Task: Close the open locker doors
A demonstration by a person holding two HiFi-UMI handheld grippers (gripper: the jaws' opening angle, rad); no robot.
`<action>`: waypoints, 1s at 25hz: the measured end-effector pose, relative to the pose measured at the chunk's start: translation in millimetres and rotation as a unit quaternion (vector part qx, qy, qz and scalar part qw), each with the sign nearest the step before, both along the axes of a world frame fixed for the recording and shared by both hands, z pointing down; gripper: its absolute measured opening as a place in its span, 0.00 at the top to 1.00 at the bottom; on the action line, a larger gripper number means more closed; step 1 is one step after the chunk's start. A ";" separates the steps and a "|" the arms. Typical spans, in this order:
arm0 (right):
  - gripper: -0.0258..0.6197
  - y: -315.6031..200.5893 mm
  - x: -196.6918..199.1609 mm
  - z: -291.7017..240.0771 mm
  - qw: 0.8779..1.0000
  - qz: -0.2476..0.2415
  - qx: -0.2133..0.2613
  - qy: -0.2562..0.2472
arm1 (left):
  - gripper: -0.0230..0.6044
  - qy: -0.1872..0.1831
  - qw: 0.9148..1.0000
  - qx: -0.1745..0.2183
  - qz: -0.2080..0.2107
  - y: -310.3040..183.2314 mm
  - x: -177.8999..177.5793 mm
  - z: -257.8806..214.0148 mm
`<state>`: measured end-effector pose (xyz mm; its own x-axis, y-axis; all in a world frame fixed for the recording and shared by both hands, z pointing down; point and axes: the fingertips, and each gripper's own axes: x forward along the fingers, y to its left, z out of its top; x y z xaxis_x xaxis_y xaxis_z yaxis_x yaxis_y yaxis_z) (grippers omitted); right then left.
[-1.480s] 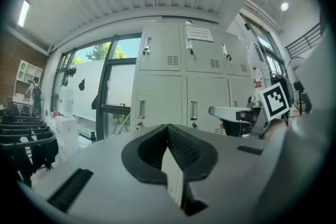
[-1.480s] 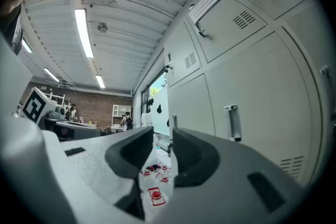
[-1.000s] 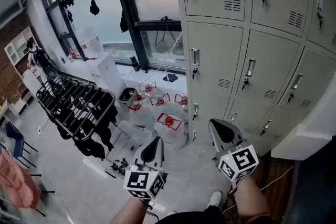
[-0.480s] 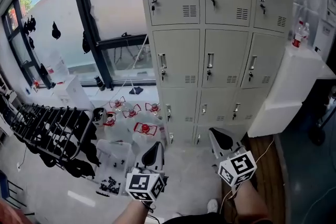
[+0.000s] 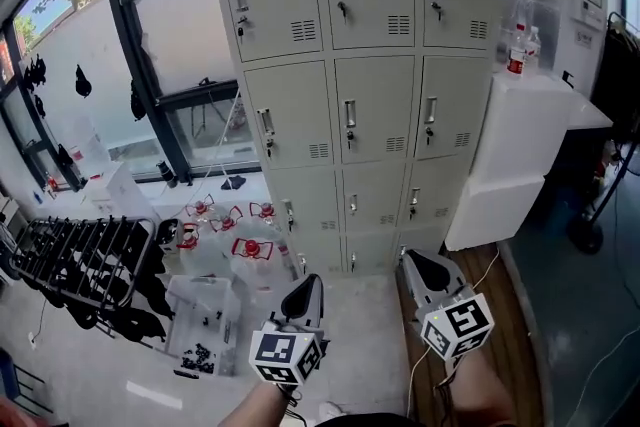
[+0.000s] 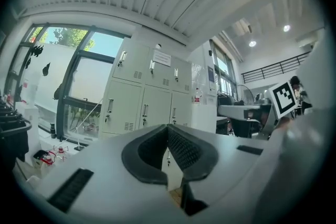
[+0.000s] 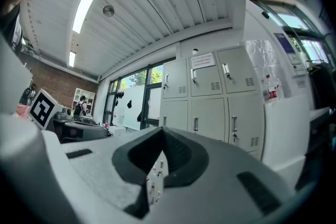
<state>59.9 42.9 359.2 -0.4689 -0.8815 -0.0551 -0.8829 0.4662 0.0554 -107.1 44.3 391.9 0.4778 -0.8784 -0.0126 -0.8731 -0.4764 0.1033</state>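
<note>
Bright room, tall window (image 5: 170,45) at left. Lockers (image 5: 355,85) stand straight ahead against wall, doors tall and upright. Every door in head view looks flush shut; no open one found.

Left hand-held gripper (image 5: 303,293) and right hand-held gripper (image 5: 428,270) low, well apart from lockers, pointing at them. Jaws of both pressed together, nothing between. Right one slightly nearer, toward lower right column.

White cabinet (image 5: 520,145) beside lockers hides their right flank. Lowest row small, hard to read.
</note>
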 end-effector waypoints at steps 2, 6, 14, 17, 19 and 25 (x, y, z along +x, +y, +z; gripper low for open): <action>0.96 14.5 19.9 3.2 1.000 -0.002 -0.003 -0.006 | 0.96 -0.005 1.000 0.000 0.000 15.6 20.6 -0.5; 0.96 45.0 55.6 9.4 1.000 -0.013 -0.010 -0.017 | 0.96 -0.018 1.000 0.001 -0.008 52.1 56.9 -2.1; 0.96 91.0 81.5 19.4 0.998 -0.049 -0.010 -0.038 | 0.96 -0.041 0.998 0.001 -0.053 117.2 78.7 1.2; 0.96 106.1 81.9 25.8 0.997 -0.061 -0.014 -0.040 | 0.96 -0.037 0.997 -0.003 -0.070 135.4 77.0 7.6; 0.96 114.2 81.6 29.9 0.997 -0.068 -0.017 -0.038 | 0.96 -0.032 0.997 -0.006 -0.075 143.9 77.7 11.3; 0.96 129.9 86.6 39.3 0.996 -0.072 -0.028 -0.034 | 0.96 -0.023 0.996 -0.011 -0.080 161.1 83.4 19.3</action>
